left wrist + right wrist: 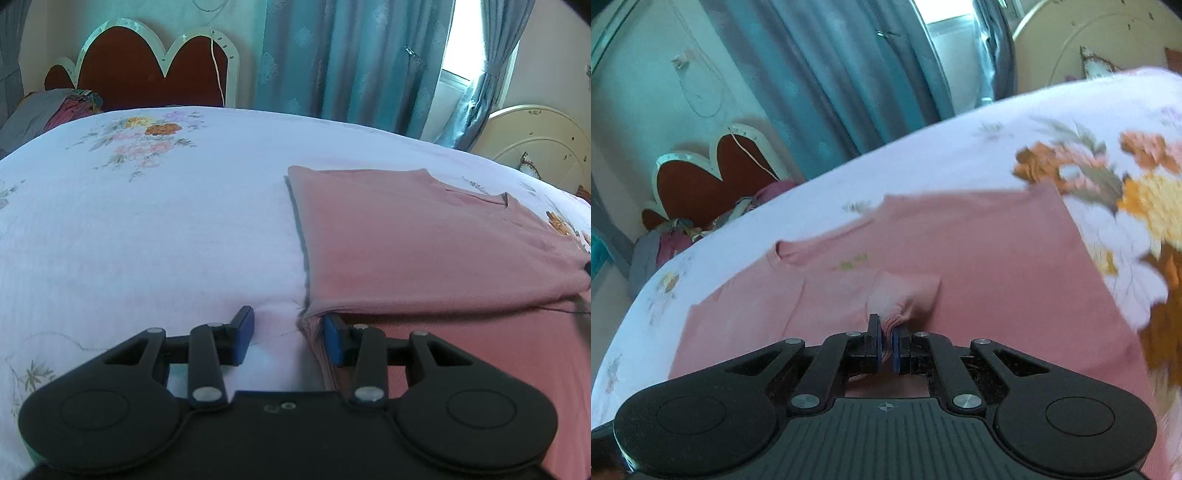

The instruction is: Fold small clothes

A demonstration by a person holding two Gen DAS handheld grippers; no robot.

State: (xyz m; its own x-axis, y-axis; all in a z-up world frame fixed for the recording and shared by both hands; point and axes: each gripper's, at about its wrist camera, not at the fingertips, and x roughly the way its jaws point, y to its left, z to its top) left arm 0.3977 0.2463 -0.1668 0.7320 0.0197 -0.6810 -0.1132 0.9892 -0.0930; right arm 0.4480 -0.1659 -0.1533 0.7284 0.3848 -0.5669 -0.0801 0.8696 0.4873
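Observation:
A pink T-shirt (424, 243) lies on the white floral bedsheet (166, 229), partly folded over itself, with a fold edge running across near its front. My left gripper (288, 334) is open at the shirt's near left corner; its right finger (334, 341) sits under the folded edge and its left finger (242, 336) rests on the sheet. In the right wrist view the same pink shirt (960, 251) spreads ahead, neckline at the left. My right gripper (885, 349) is shut on a bunched pinch of the shirt's fabric (905, 299).
A red scalloped headboard (147, 70) and a pile of clothes (48, 110) stand at the far left of the bed. Blue curtains (351, 55) hang behind. A cream round footboard (535, 144) rises at the right edge.

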